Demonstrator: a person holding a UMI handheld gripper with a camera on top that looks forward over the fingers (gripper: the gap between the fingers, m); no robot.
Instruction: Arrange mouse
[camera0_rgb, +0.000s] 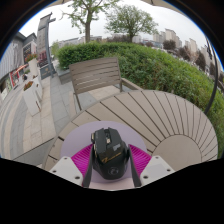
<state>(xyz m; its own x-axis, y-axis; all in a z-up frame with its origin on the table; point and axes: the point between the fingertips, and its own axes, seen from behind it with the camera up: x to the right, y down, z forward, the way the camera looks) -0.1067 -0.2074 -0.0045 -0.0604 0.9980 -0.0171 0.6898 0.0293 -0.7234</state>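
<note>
A black computer mouse with a gold marking on its back sits between my two fingers, its nose pointing away from me. My gripper is shut on the mouse: both fingers press against its sides, and the magenta pads show on either side of it. A pale lilac mat lies under and just ahead of the mouse, on a round slatted wooden table. I cannot tell whether the mouse rests on the mat or hangs just above it.
A wooden slatted bench stands beyond the table. A green hedge runs behind and to the right. A paved walkway with a standing sign lies to the left. The table's edge curves away on the right.
</note>
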